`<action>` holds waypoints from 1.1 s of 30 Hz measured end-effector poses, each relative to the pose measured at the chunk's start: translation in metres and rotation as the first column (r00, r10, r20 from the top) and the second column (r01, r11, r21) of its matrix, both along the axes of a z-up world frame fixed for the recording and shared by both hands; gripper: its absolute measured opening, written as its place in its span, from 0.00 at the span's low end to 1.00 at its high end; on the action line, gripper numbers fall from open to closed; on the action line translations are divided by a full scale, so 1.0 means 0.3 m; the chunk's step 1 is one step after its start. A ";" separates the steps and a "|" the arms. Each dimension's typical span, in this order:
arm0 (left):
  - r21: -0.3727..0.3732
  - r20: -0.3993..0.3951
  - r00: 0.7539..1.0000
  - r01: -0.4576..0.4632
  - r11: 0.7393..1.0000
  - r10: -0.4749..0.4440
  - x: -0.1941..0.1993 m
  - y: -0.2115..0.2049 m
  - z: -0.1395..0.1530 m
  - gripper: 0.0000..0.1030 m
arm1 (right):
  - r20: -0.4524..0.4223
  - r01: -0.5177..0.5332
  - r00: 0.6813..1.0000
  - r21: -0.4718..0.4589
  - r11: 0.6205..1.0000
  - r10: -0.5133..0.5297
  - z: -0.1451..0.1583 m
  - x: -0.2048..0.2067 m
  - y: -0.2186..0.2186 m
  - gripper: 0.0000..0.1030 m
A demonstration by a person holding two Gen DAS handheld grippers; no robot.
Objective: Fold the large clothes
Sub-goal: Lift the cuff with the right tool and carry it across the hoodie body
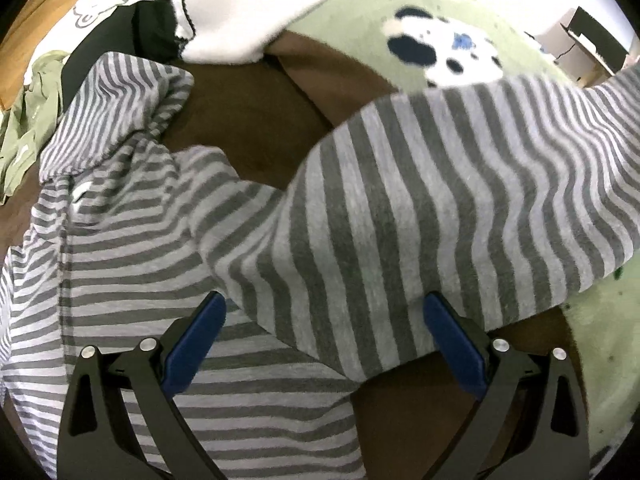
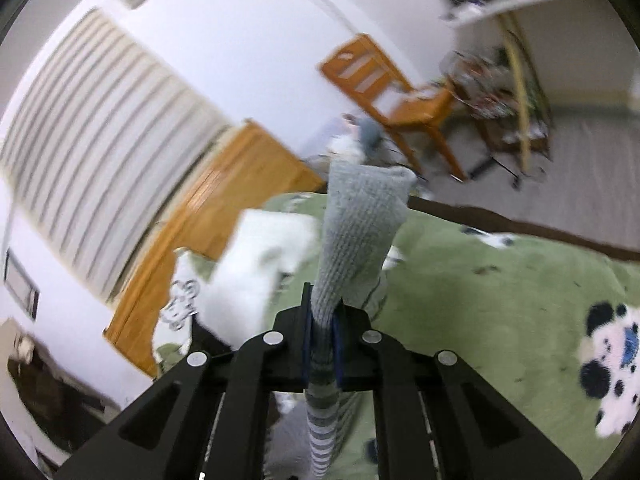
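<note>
A grey-and-white striped garment is spread across the middle of the frame over a brown cover. The left gripper is seen at the bottom, its blue-padded jaws held wide apart above the fabric. A green panda-print blanket is seen at the upper right.

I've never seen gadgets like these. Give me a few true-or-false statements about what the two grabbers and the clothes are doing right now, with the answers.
1. The right gripper is clamped on the striped garment's sleeve cuff. True.
2. The left gripper is shut on cloth. False: its jaws stand wide apart, holding nothing.
3. The striped garment is grey and white. True.
4. The garment lies on a bare wooden floor. False: it lies on a brown and green blanket.
5. A wooden chair stands in the room. True.
</note>
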State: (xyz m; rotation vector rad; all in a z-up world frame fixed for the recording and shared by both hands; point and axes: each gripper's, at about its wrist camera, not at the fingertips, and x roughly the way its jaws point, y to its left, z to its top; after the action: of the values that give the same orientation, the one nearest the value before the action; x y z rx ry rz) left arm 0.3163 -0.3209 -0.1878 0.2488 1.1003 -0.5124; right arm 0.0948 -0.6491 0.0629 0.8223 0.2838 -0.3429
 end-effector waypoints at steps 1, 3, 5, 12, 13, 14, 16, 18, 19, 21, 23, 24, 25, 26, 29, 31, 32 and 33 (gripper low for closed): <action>-0.005 0.007 1.000 0.000 1.000 0.000 -0.004 0.012 0.019 0.94 | 0.011 -0.024 1.000 -0.022 0.999 0.025 0.044 0.011 0.038 0.09; -0.009 0.020 1.000 -0.002 1.000 0.003 -0.010 0.036 0.050 0.94 | 0.016 -0.071 0.997 -0.072 0.995 0.072 0.122 0.041 0.117 0.09; -0.014 0.031 0.999 -0.009 1.000 0.010 -0.015 0.071 0.086 0.94 | 0.019 -0.115 0.993 -0.109 0.987 0.117 0.173 0.070 0.184 0.09; -0.040 0.042 0.995 -0.088 0.995 0.090 -0.007 0.275 0.193 0.94 | -0.012 -0.316 0.947 -0.210 0.925 0.321 0.319 0.253 0.494 0.09; -0.043 0.044 0.994 -0.100 0.994 0.102 -0.003 0.307 0.205 0.94 | -0.024 -0.336 0.940 -0.224 0.915 0.340 0.331 0.277 0.537 0.09; -0.042 0.048 0.992 -0.111 0.993 0.113 -0.005 0.340 0.215 0.94 | -0.036 -0.358 0.932 -0.238 0.903 0.360 0.345 0.308 0.586 0.09; -0.037 0.059 0.989 -0.135 0.990 0.137 -0.012 0.415 0.231 0.94 | -0.060 -0.412 0.909 -0.263 0.872 0.412 0.356 0.367 0.694 0.09; -0.028 0.066 0.985 -0.159 0.987 0.161 -0.002 0.485 0.238 0.94 | -0.080 -0.447 0.893 -0.281 0.849 0.444 0.356 0.413 0.782 0.09; -0.022 0.069 0.982 -0.172 0.985 0.173 0.002 0.525 0.242 0.94 | -0.091 -0.469 0.881 -0.286 0.835 0.464 0.352 0.448 0.848 0.09; -0.005 0.075 0.978 -0.194 0.981 0.194 0.007 0.590 0.242 0.94 | -0.105 -0.503 0.862 -0.283 0.817 0.495 0.335 0.503 0.936 0.09; 0.015 0.074 0.973 -0.222 0.975 0.220 0.011 0.671 0.237 0.94 | -0.119 -0.528 0.848 -0.276 0.803 0.517 0.316 0.547 1.005 0.09; 0.019 0.072 0.971 -0.231 0.973 0.229 0.012 0.695 0.235 0.94 | -0.127 -0.539 0.841 -0.274 0.797 0.526 0.304 0.565 1.041 0.09; 0.026 0.071 0.967 -0.245 0.969 0.243 0.011 0.729 0.231 0.94 | -0.138 -0.550 0.834 -0.272 0.790 0.533 0.283 0.584 1.077 0.09; 0.034 0.070 0.963 -0.262 0.965 0.259 0.008 0.770 0.224 0.94 | -0.150 -0.559 0.829 -0.269 0.784 0.539 0.266 0.603 1.111 0.09; 0.051 0.067 0.955 -0.292 0.955 0.288 -0.004 0.853 0.205 0.94 | -0.189 -0.595 0.804 -0.258 0.761 0.564 0.214 0.661 1.221 0.09; 0.064 0.067 0.950 -0.308 0.949 0.304 -0.014 0.904 0.191 0.94 | -0.205 -0.622 0.783 -0.246 0.744 0.587 0.179 0.693 1.297 0.09; 0.072 0.070 0.947 -0.318 0.945 0.313 -0.021 0.932 0.182 0.94 | -0.210 -0.631 0.776 -0.243 0.737 0.595 0.162 0.705 1.327 0.09; 0.076 0.069 0.945 -0.323 0.943 0.318 -0.025 0.949 0.176 0.94 | -0.218 -0.645 0.764 -0.236 0.727 0.608 0.137 0.721 1.367 0.09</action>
State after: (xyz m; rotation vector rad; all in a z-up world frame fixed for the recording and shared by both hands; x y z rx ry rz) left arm 0.3090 -0.0362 -0.1349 0.1536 1.0836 -0.1652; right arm 0.3110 -0.2389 0.1040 0.3618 0.5970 0.2110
